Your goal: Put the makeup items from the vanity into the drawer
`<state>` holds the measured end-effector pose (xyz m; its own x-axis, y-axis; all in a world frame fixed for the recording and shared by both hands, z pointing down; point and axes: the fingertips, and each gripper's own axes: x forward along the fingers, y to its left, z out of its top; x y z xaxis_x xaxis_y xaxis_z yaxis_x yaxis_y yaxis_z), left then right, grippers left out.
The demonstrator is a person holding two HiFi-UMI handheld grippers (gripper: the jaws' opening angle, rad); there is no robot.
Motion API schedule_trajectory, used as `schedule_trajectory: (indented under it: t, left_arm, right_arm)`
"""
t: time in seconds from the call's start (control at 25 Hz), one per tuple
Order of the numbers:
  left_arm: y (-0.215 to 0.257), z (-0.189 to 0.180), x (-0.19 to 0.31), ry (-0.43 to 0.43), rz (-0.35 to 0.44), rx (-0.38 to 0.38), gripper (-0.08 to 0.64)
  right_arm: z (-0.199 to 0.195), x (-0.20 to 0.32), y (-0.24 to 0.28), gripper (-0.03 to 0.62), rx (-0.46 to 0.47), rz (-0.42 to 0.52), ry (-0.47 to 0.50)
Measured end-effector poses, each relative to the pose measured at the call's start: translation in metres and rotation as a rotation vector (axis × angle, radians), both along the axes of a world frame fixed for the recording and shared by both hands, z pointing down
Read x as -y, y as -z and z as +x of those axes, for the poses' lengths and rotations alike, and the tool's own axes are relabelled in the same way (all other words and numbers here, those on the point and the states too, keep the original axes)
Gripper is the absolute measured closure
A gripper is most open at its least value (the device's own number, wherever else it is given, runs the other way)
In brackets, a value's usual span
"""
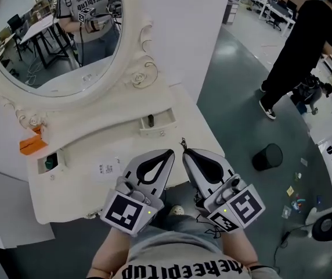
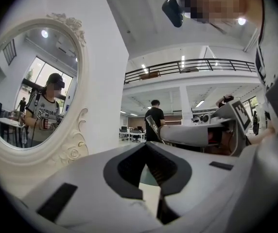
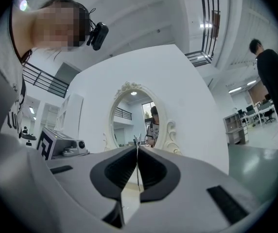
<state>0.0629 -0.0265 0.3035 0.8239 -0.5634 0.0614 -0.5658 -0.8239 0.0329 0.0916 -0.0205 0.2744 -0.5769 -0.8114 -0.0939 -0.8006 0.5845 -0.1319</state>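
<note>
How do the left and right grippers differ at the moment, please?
The left gripper is shut on nothing, while the right gripper pinches a thin metal piece that pokes past its tips. The left gripper's marker cube bears a different pattern from the right gripper's. Both are held side by side over the vanity.

a person in black clothes [image 1: 302, 45] stands mid-stride on the grey-green floor [image 1: 235, 103], near its far right edge, close to rows of office desks [image 1: 273, 7]. a round black bin [image 1: 269, 156] stands on the floor nearer in. small coloured scraps [image 1: 293, 197] lie scattered by the floor's right edge.
</note>
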Motion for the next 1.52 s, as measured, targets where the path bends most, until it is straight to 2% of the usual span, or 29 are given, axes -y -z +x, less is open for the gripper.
schedule_trajectory:
  t: [0.6, 1.0, 1.52]
  left_arm:
    - [-0.004, 0.027, 0.004, 0.109, -0.005, 0.013, 0.544]
    - [-0.013, 0.032, 0.001, 0.118, -0.029, 0.036, 0.545]
    - [-0.015, 0.021, 0.038, 0.125, -0.031, 0.029, 0.545]
  right_arm:
    - [0.032, 0.009, -0.005, 0.565, 0.014, -0.004, 0.092]
    - [0.038, 0.016, -0.012, 0.565, 0.033, -0.016, 0.104]
    - [0.030, 0.056, -0.019, 0.565, -0.008, -0.026, 0.096]
